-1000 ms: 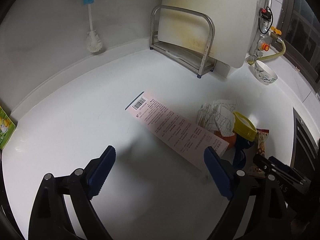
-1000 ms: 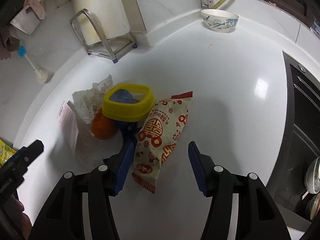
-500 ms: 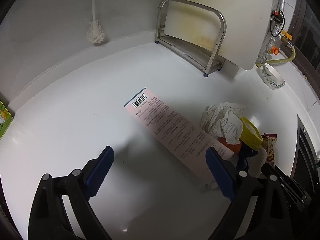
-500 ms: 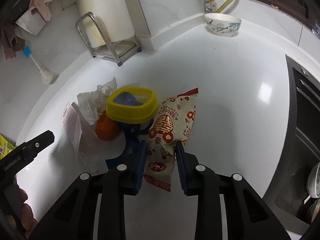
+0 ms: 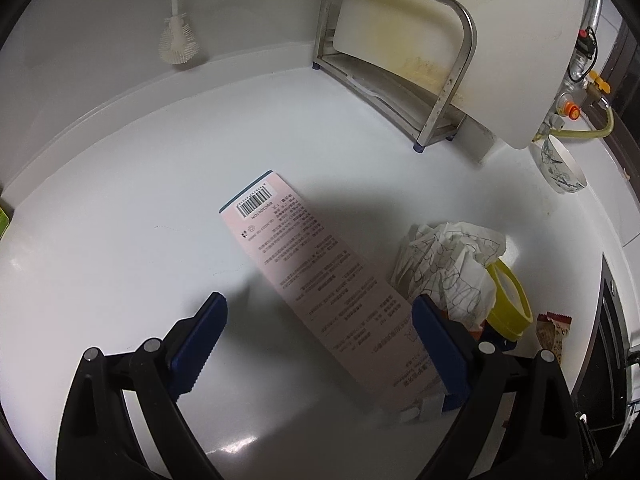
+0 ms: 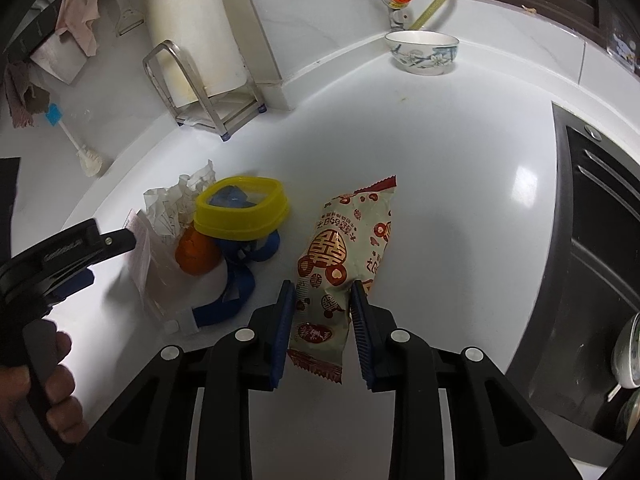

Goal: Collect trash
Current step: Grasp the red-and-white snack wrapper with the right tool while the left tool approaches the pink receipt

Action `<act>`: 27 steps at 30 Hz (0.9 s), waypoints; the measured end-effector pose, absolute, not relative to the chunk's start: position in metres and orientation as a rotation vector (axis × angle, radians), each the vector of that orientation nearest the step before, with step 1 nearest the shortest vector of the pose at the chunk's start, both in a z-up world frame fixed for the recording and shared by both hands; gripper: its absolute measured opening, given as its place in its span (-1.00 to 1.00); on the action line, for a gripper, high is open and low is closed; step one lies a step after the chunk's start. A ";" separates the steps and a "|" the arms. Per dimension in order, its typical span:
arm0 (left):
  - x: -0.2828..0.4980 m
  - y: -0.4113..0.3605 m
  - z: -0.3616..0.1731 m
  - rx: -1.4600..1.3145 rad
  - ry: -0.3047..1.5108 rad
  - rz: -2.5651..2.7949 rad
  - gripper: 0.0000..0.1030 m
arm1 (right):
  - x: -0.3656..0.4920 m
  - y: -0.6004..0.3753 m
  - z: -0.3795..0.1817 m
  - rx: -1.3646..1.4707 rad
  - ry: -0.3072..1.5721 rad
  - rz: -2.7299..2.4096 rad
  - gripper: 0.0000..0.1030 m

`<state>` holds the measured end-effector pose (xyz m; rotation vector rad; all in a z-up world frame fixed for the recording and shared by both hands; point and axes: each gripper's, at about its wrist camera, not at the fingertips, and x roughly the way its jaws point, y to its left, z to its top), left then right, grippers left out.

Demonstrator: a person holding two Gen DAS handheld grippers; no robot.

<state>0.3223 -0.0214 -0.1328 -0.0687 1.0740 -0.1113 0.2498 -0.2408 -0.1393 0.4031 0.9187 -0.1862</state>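
Trash scattered over glossy white countertop point(image 6: 440, 184): cream plastic snack packet with red lattice emblems and zigzag red ends point(image 6: 344, 256), lying lengthwise, near end pinched between blue ribbed pads of right gripper point(image 6: 323, 330), sides buckled inward under the squeeze. Just left of it, a small heap: yellow rounded-square plastic lid ring point(image 6: 242, 214) tilted atop an orange lump point(image 6: 196, 249), blue strap loop point(image 6: 236, 280) trailing beneath toward the camera, crumpled white paper with thin dark scribbles point(image 5: 448, 264) behind and touching the ring. Inside the ring, something blue, too unclear to identify. Long pale pink printed box with barcode at far end point(image 5: 320, 276) flat on the counter, running diagonally, near end beside the right pad of left gripper point(image 5: 318, 344); that claw spread wide, nothing between its pads, hovering low over the counter. White porcelain bowl with blue-green floral pattern point(image 6: 422, 53) at the back by the wall, contents not visible. Stainless steel rack point(image 5: 400, 64) against the wall, holding an upright stained white cutting board point(image 5: 460, 20). White silicone bottle brush point(image 5: 178, 38) hanging on the wall to the left.
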 end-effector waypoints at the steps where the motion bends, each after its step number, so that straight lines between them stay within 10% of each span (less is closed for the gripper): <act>1: 0.323 -0.023 -0.134 -0.065 1.075 -0.107 0.78 | 0.250 -0.242 -0.139 0.404 0.918 -0.186 -0.46; 27: 0.294 -0.010 -0.137 0.035 0.996 -0.133 0.78 | 0.252 -0.240 -0.133 0.413 0.903 -0.160 -0.46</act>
